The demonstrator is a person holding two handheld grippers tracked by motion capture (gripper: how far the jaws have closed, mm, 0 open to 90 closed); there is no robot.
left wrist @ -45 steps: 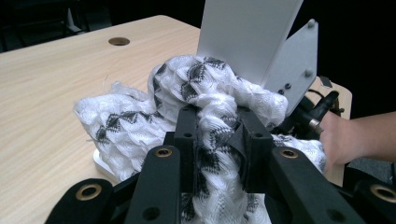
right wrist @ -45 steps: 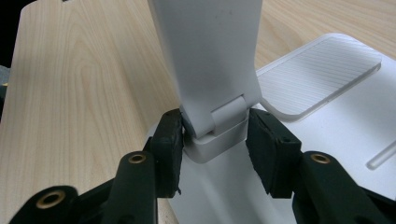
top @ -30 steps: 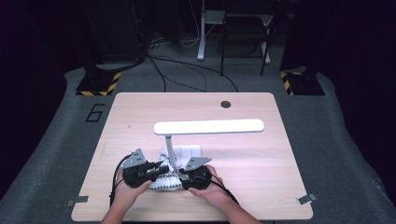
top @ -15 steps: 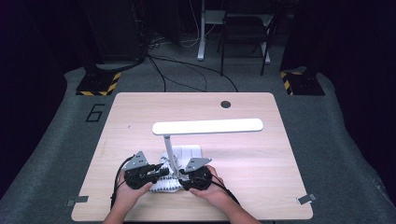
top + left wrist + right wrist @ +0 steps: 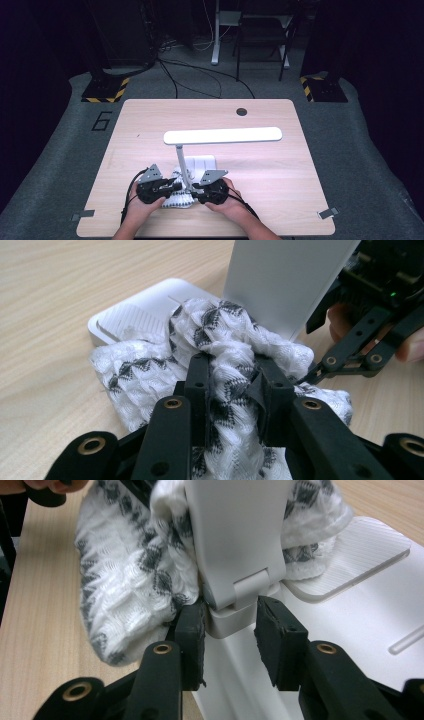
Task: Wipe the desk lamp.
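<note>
Left tool point(image 5: 232, 375): clamped on a bunched fold of the knit cloth point(image 5: 220, 325), white with a black zigzag. Pads bite the fabric from both sides, a solid grip. In the high view it sits at the near-left of the lamp base point(image 5: 200, 162), low on the worktop point(image 5: 280, 200).

Cloth: heaped against the near side of the lamp stem point(image 5: 285, 280), partly on the base plate and partly on the worktop. It touches the stem and wraps a little around its foot.

Lamp: upright mid-worktop, with the head bar point(image 5: 222, 135) level above.

Right tool point(image 5: 230, 615): jaws straddle the hinge block at the stem's foot. They have just been closing. One pad is on the block, and the other looks a hair off it, so I read this as not yet clamped. Nothing else is between them. The cloth sits just beside its left pad without being pinched.

Step, as I read it: wiping down the lamp. The left tool works the cloth at the stem foot while the right moves in to steady the lamp.

Next move needs:
- the right to finish closing on the hinge block, square, without snagging the cloth
- the left to then drag the cloth around or up the stem, keeping its grip
- light force, since the stem is tall and the base could slide or tip
</note>
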